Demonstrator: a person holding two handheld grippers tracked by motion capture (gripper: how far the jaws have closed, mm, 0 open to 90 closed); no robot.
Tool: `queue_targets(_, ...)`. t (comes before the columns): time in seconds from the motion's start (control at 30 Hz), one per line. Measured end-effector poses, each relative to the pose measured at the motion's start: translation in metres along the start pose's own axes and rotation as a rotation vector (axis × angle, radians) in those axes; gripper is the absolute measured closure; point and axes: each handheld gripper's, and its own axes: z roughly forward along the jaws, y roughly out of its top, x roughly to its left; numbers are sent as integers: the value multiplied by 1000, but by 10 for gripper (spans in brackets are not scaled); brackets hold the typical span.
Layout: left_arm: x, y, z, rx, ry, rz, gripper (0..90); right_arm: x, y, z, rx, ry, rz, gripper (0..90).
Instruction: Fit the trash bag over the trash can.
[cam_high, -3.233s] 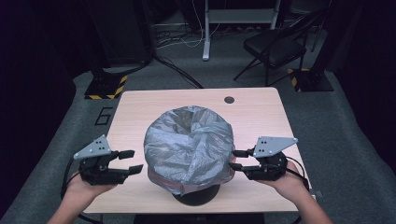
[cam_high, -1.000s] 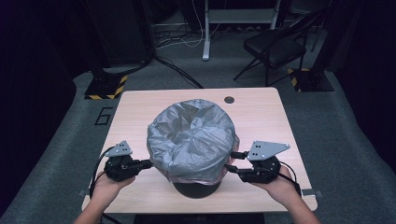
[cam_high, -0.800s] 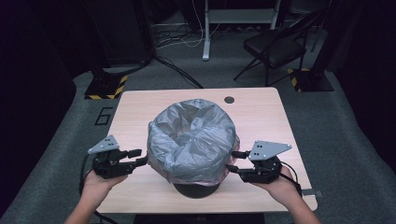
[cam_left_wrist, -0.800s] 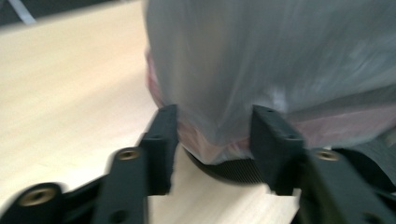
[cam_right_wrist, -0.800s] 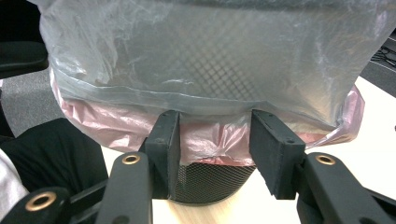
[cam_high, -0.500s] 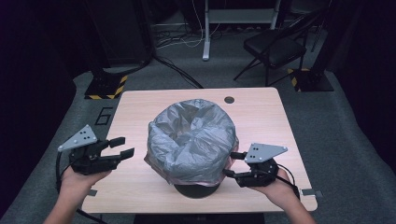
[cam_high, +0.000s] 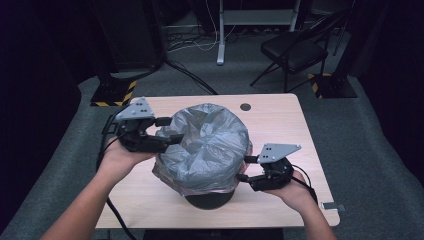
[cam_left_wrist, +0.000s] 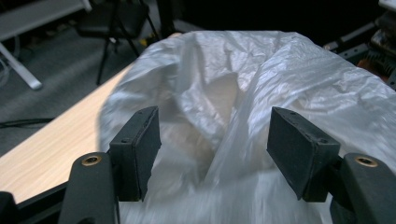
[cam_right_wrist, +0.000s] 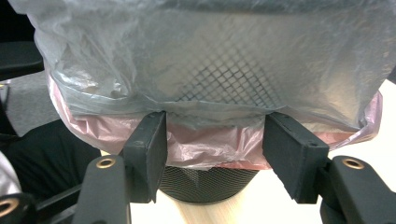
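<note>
A grey translucent bag (cam_high: 207, 142) covers a black mesh bin (cam_high: 210, 200) in the middle of the wooden table (cam_high: 280, 125). A pink bag's hem (cam_high: 200, 190) peeks out below it. My left gripper (cam_high: 175, 131) hovers at the bag's upper left. Its jaws have just been opening and stand open, with a loose fold of the bag (cam_left_wrist: 289, 70) between the pads (cam_left_wrist: 140, 149), unpressed. My right gripper (cam_high: 243, 168) is low at the bin's right side. Its jaws have also just been opening and stand open around the grey hem (cam_right_wrist: 210, 56) and pink hem (cam_right_wrist: 201, 144), above the mesh (cam_right_wrist: 210, 179).
A round cable hole (cam_high: 245, 106) lies near the table's far edge. Beyond the table stand a black chair (cam_high: 295, 50), a white stand leg (cam_high: 220, 30) and a base marked with yellow-black tape (cam_high: 112, 92). Grey carpet surrounds the table.
The left gripper let go of the bag's lower left edge, opened, and rose toward the bag's upper left. The right gripper stayed low on the right and opened a little wider.
</note>
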Motion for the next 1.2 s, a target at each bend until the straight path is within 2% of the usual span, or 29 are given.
queue_targets(0.1, 3, 11, 19, 60, -9, 17, 341, -3, 3, 1, 5, 14, 11, 392)
queue_targets(0.17, 6, 16, 28, 84, 2, 23, 342, -3, 5, 0, 15, 18, 15, 387)
queue_targets(0.3, 14, 24, 45, 132, 16, 0, 335, 3, 5, -8, -12, 29, 4, 391)
queue_targets(0.33, 16, 26, 50, 157, 19, 2, 333, 4, 5, -9, -12, 33, 3, 391)
queue_targets(0.43, 16, 31, 59, 186, 18, -5, 318, 10, 5, -12, -25, 44, 2, 385)
queue_targets(0.57, 8, 37, 71, 198, -15, 12, 317, 15, 6, -6, -23, 1, -5, 378)
queue_targets(0.63, 4, 41, 79, 216, -30, 39, 317, 15, 4, -3, -31, -19, -10, 379)
queue_targets(0.7, 0, 43, 87, 254, -20, 70, 320, 14, 4, 0, -22, -35, 0, 380)
queue_targets(0.8, -4, 45, 101, 300, -32, 99, 320, 13, 2, 5, -10, -65, -9, 392)
queue_targets(0.9, -5, 44, 117, 346, -44, 101, 320, 10, 0, 6, -33, -54, 6, 415)
queue_targets(1.0, -3, 41, 134, 405, -74, 81, 314, 8, -2, 6, -48, -43, 17, 438)
queue_targets(1.03, -3, 40, 138, 409, -82, 73, 317, 7, -2, 6, -49, -32, 21, 475)
queue_targets(1.2, 0, 32, 157, 457, -128, 58, 337, 8, -2, 6, -52, -44, 15, 496)
